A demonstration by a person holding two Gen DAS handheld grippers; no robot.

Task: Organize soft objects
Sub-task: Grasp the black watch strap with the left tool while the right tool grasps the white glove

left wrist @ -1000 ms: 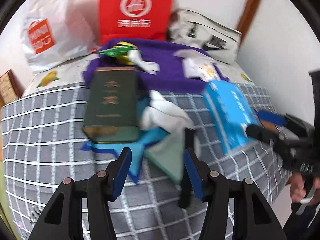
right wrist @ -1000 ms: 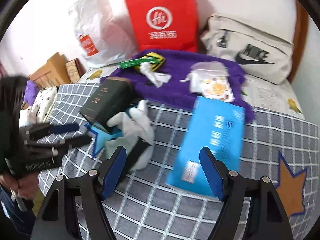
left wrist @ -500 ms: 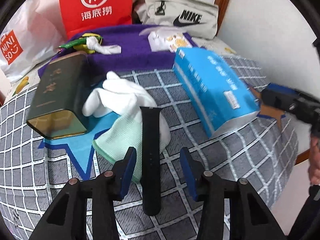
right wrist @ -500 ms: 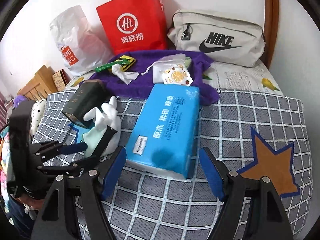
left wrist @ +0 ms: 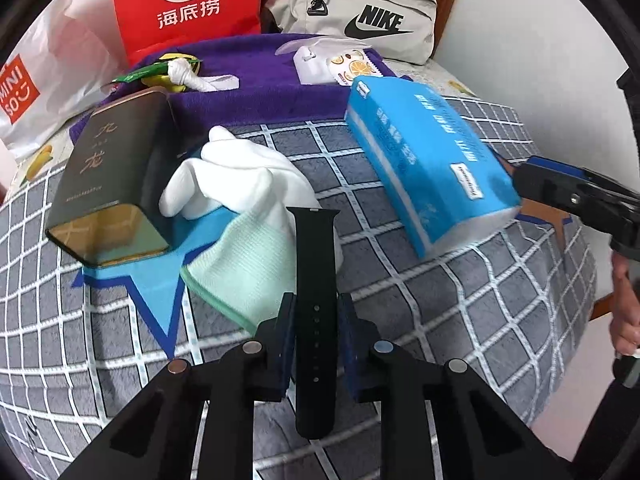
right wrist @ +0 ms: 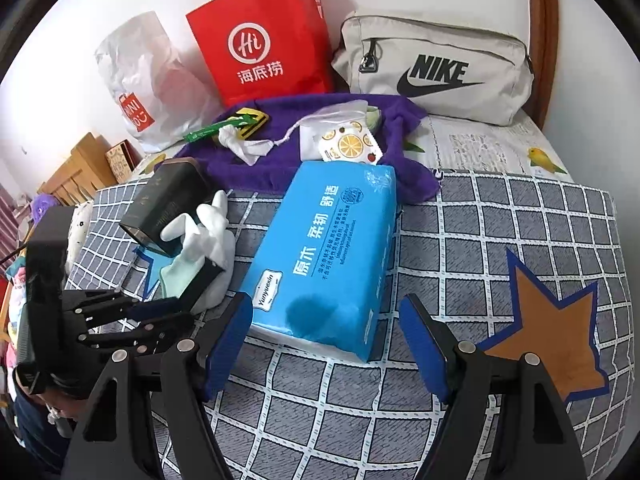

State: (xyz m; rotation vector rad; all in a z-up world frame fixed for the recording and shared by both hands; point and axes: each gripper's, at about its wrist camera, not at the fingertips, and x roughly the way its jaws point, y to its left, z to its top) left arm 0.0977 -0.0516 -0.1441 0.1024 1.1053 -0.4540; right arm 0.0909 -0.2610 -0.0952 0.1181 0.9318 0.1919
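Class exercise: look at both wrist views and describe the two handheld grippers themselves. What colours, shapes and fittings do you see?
Both match. The left gripper and right gripper have matte black, angular linkage arms with triangular cut-outs and round silvery pivot pins. Each finger ends in a flat, ribbed dark-blue pad. No cables or markings show.

On the bed (right wrist: 520, 240), the tissue pack (right wrist: 328, 248) lies right of the glove (left wrist: 248, 184), with the tin box (left wrist: 116, 168) left of the glove. The watch strap (left wrist: 314, 280) lies across the glove. Behind them sits a towel (left wrist: 256, 92), with a paper bag (right wrist: 260, 40) and a pouch (right wrist: 436, 68) behind it.
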